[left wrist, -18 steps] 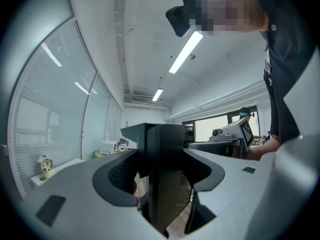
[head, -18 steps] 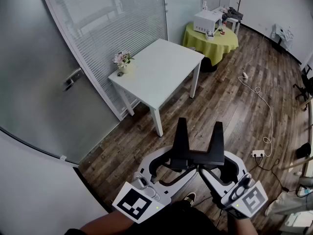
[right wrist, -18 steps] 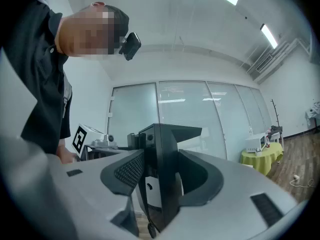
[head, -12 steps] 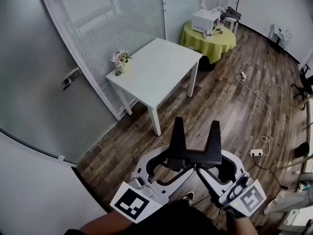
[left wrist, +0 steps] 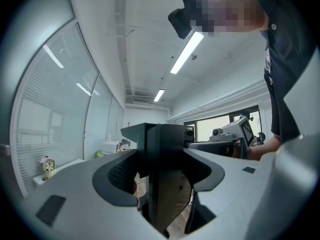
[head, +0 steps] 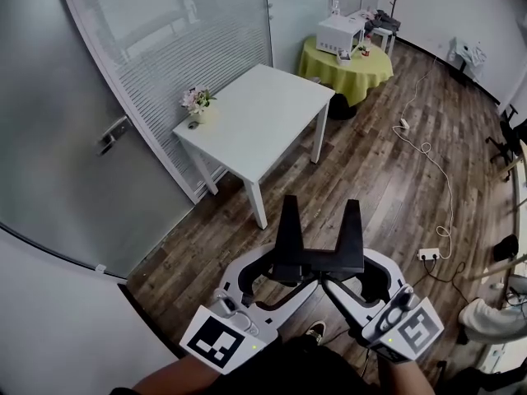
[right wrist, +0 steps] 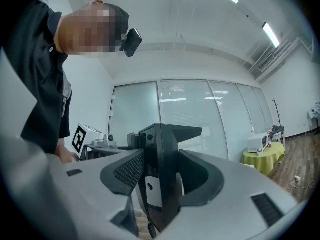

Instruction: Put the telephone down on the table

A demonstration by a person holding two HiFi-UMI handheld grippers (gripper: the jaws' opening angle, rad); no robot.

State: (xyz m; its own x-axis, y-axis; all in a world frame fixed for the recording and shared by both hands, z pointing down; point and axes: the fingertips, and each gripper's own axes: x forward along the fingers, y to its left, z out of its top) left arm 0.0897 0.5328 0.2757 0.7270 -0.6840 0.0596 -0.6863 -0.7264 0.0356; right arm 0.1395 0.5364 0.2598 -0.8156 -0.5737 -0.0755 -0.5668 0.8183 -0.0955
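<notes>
Well, little changes: our left gripper point(head: 288, 276) and right gripper point(head: 354, 274) fingers point(head: 247, 271) still pinch the telephone point(head: 321, 260) up in the air. The counter point(head: 263, 109) stays well ahead, so we must get closer.

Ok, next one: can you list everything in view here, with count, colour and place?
telephone: one, black, in the air above the floor, between both grippers
table: one, white, ahead by the blinds
flowers: one small bunch, pink and white, on the table's corner near the blinds
round table: one, yellow-green cloth, far corner
microwave: one, white, on the round table
power strip: one, white, on the floor at right
cable: one, white, trailing across the floor
door handle: one, metal, on the frosted door at left
left gripper: one, white, shut on the telephone
right gripper: one, white, shut on the telephone
</notes>
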